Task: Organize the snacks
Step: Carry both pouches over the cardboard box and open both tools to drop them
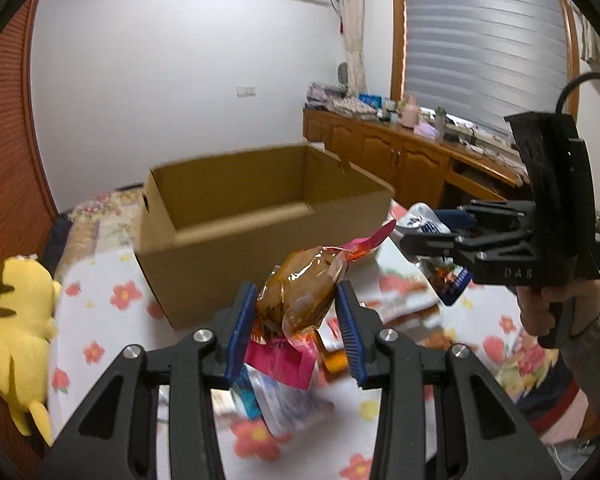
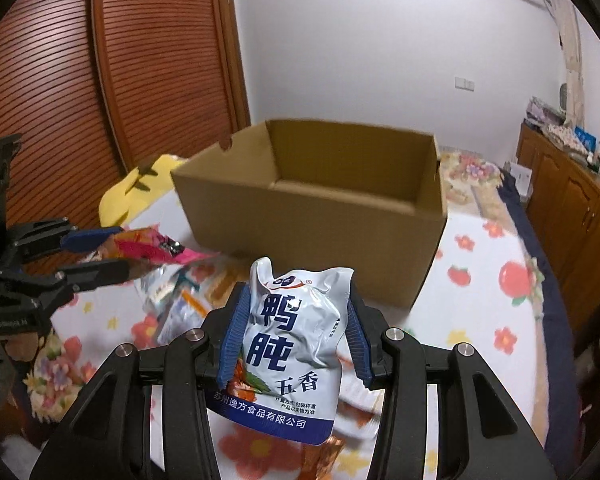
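Snacks in my grip number two: my left gripper is clamped on one clear orange-and-pink packet, my right gripper is clamped on one white-and-blue pouch, both lifted above the flowered bedspread. One open cardboard box sits beyond them toward the bed's far end. More packets lie blurred below, uncountable. One yellow plush toy rests at the left edge
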Motion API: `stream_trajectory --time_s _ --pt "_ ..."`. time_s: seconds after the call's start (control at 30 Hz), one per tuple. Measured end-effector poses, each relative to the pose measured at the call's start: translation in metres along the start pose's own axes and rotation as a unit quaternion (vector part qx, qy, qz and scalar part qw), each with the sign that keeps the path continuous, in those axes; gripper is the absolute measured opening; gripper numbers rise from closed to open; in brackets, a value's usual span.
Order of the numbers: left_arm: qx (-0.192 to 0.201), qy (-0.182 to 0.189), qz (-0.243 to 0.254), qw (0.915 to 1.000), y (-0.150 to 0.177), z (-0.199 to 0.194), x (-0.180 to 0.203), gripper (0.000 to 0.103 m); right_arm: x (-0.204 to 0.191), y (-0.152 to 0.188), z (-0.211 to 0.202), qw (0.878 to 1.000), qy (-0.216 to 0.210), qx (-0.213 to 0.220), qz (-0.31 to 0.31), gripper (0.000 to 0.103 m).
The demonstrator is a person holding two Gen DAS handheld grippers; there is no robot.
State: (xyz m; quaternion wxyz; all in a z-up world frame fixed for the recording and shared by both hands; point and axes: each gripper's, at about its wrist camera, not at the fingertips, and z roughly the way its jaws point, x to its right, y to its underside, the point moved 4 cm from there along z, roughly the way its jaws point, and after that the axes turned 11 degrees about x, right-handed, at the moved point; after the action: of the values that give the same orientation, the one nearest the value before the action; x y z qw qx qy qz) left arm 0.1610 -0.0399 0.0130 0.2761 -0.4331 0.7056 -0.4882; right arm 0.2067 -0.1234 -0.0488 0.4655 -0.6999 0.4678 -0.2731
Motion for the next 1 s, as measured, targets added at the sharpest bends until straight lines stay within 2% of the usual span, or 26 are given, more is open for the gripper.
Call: stream_trajectory --time_s 0.17,0.23,0.27,0.33,0.47,0.57,0.73,0.87,1.0 --pt "0.019 -0.014 0.003 0.9997 -0.032 0.011 -0.014 0.037 0.008 -0.028 0.008 1.000 0.004 0.015 -0.005 0.046" --pt "0.022 -0.017 -0.002 0.9996 -0.043 0.017 -0.022 0.031 0.011 -0.038 0.013 1.000 0.006 0.018 -0.003 0.046" --pt "0.021 -0.017 -0.004 0.9996 -0.046 0.019 -0.024 0.025 0.012 -0.040 0.014 1.000 0.007 0.019 -0.004 0.046" --pt "0.019 -0.020 0.000 0.9996 -0.049 0.030 -0.029 0.025 0.016 -0.048 0.016 1.000 0.013 0.022 -0.008 0.046" --pt "-0.004 -0.052 0.029 0.9982 -0.045 0.073 -0.036 0.023 0.021 -0.057 0.036 1.000 0.020 0.012 -0.004 0.046" --pt "0.007 -0.033 0.004 0.9994 -0.058 0.082 -0.042 0.023 0.028 -0.065 0.049 1.000 0.021 0.013 0.003 0.046" --pt "0.022 -0.006 0.003 0.9997 -0.081 0.079 -0.038 0.023 0.036 -0.081 0.061 0.999 0.031 0.008 -0.011 0.046" --pt "0.023 -0.016 0.021 0.9994 -0.090 0.088 -0.039 0.023 0.042 -0.090 0.071 0.999 0.044 0.006 -0.023 0.046" --pt "0.019 -0.024 0.012 0.9995 -0.092 0.099 -0.049 0.023 0.046 -0.093 0.086 0.998 0.056 0.003 -0.016 0.046"
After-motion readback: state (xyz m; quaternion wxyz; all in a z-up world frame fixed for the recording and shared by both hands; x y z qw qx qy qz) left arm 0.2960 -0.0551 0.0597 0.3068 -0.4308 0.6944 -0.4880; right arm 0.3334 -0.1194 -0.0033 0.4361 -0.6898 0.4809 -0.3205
